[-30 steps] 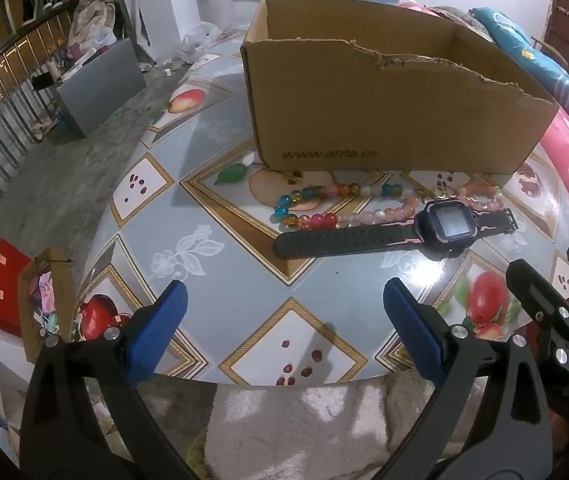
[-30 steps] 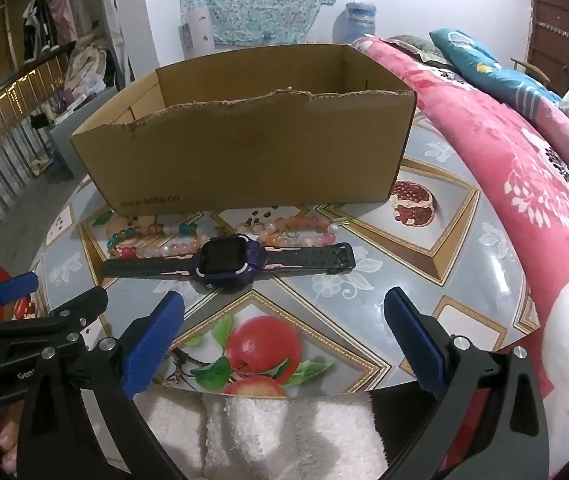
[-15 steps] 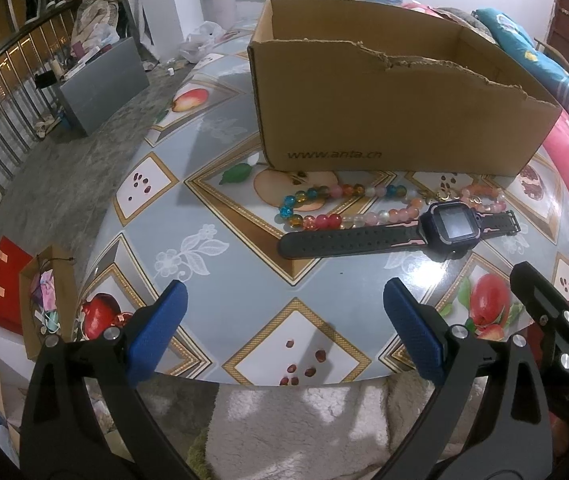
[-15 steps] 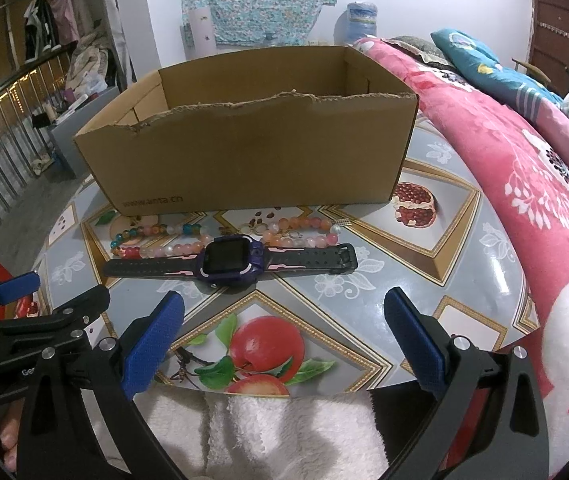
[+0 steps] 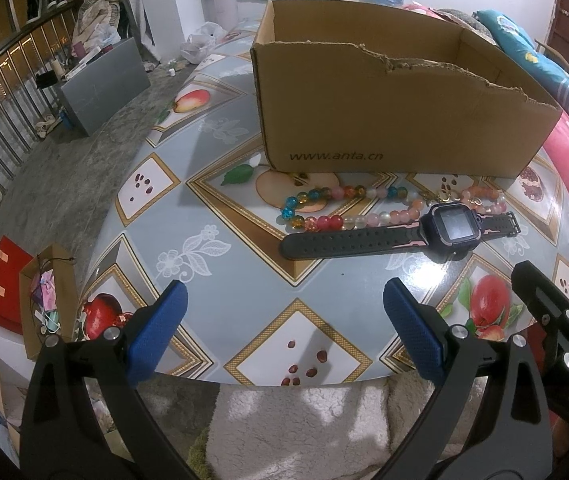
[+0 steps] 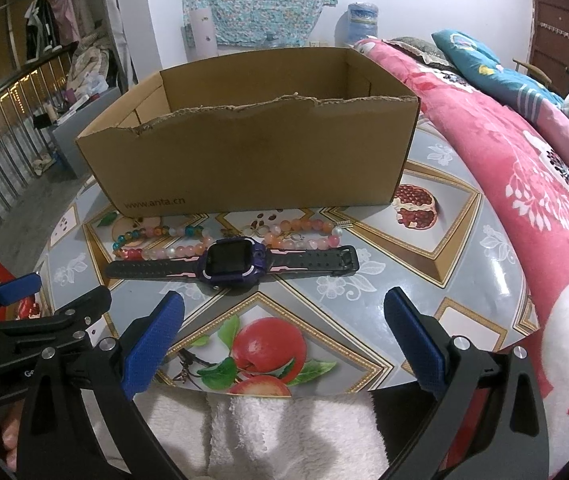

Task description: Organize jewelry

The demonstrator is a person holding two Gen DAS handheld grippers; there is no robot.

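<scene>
While both grippers hover low at the near edge of the round table [image 5: 220, 184], neither one touches anything. The left gripper [image 5: 284, 330] has its blue-padded fingers [image 5: 156, 330] spread wide with nothing between them, and the right gripper [image 6: 284, 334] is likewise spread wide and holds nothing. On the fruit-patterned tabletop a black smartwatch [image 6: 232, 266] lies flat with its strap stretched out sideways and its dark screen facing up. Just behind it, touching or nearly touching the strap, lie two beaded bracelets: a multicoloured bracelet [image 5: 324, 206] toward the left and a peach-pink bracelet [image 6: 304, 234] toward the right. Behind the bracelets stands an open cardboard box [image 6: 252, 160] with a torn front rim and a printed web address low on its front wall. A pink floral blanket [image 6: 524, 168] lies beside the table on the right.
</scene>
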